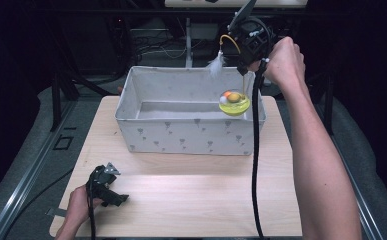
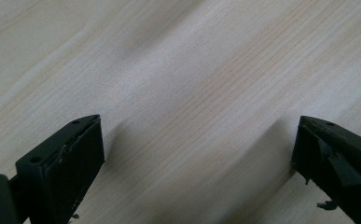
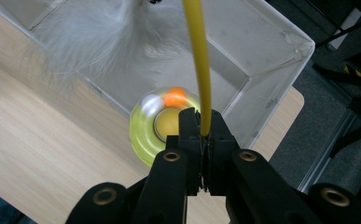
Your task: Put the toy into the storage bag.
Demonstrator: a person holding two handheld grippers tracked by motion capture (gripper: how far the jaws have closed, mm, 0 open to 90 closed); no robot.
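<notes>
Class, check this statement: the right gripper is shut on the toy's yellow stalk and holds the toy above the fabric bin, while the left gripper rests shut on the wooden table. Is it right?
One detail is wrong. The left gripper is open: the left gripper view shows its jaws wide apart over the bare wooden table. The rest holds: the right gripper is shut on the yellow stalk, holding the toy above the fabric bin.

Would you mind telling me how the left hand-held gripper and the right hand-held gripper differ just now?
The left hand-held gripper has its jaws wide apart with nothing between them; the right hand-held gripper is shut on the yellow stem of a feather toy.
The left sits low at the near edge of the wooden table; the right is raised over the fabric bin, the toy's round yellow base hanging below it.
Both are black, with two jaws.
</notes>
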